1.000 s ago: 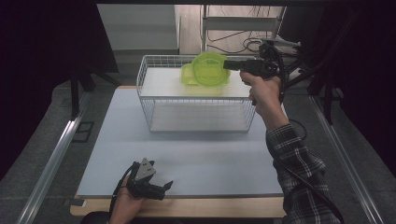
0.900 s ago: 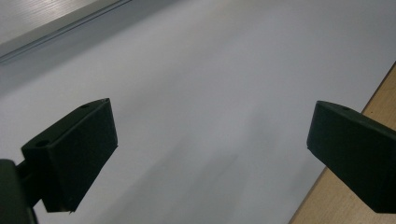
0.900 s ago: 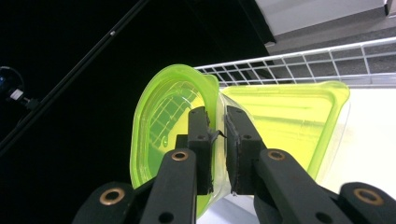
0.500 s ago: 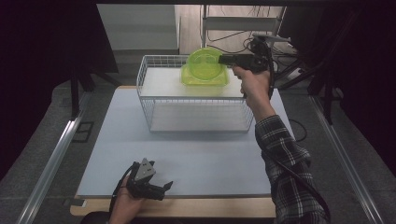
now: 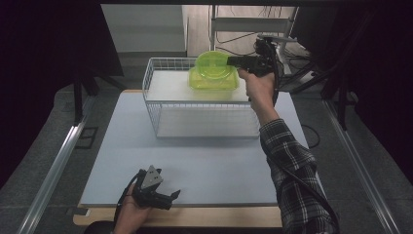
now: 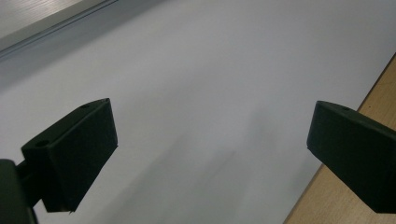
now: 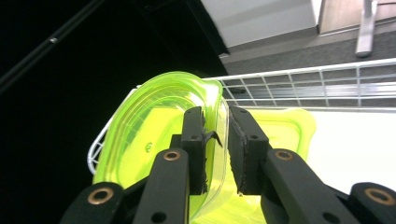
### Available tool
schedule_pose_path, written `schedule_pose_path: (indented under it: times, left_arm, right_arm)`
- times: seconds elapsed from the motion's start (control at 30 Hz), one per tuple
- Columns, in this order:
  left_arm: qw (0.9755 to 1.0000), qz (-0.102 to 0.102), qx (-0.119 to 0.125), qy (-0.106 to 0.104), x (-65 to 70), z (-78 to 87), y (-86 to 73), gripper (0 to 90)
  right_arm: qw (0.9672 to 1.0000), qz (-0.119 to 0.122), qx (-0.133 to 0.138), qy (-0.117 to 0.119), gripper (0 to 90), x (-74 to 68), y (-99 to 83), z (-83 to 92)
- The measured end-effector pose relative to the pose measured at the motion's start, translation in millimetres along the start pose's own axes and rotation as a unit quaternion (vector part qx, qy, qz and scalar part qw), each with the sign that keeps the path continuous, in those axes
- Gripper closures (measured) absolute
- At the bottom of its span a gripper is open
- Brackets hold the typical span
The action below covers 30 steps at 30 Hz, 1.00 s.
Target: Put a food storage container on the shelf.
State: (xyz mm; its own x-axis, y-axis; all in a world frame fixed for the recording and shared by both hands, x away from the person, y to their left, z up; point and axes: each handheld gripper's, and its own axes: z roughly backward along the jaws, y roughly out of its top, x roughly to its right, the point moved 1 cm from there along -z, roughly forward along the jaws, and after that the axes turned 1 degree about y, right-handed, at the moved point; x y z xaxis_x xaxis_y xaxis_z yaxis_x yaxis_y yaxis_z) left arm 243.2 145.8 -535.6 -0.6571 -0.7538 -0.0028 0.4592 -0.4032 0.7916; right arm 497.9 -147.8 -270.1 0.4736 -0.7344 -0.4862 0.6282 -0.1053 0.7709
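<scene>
Right gripper (image 5: 233,61) is raised over the far right of the white wire basket (image 5: 160,105), its jaws either side of the rim of a lime-green translucent container (image 5: 213,68) tipped on edge above a second green container (image 5: 214,83) lying in the basket. The jaws have just been opening; a gap shows beside the rim in the right gripper view. Left gripper (image 5: 168,197) rests at the near edge of the white table mat (image 5: 204,161), jaws wide apart on nothing.

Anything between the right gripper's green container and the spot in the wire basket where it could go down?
Nothing visible blocks it. The right gripper has the green container's rim between its jaws above the wire basket. A second green container already sits beneath; the floor beside it is bare.
</scene>
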Motion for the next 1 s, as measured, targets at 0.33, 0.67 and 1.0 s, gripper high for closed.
schedule_pose_path:
  times: [0.33,0.67,1.0]
  left_arm:
    - [1.0,-0.002,-0.002,-0.001,0.6,-0.4,0.0,1.6]
    - [1.0,-0.004,-0.004,-0.001,1.2,-1.3,0.2,1.5]
    - [1.0,-0.004,-0.002,-0.002,1.5,-1.7,0.5,1.5]
  right_arm:
    - [1.0,0.002,0.005,-0.005,59.5,0.9,-2.2,-1.2]
    - [0.9995,0.025,-0.011,0.016,32.2,2.4,-10.7,11.0]
    - [0.9961,0.082,-0.029,0.017,24.2,-1.7,-23.8,25.7]
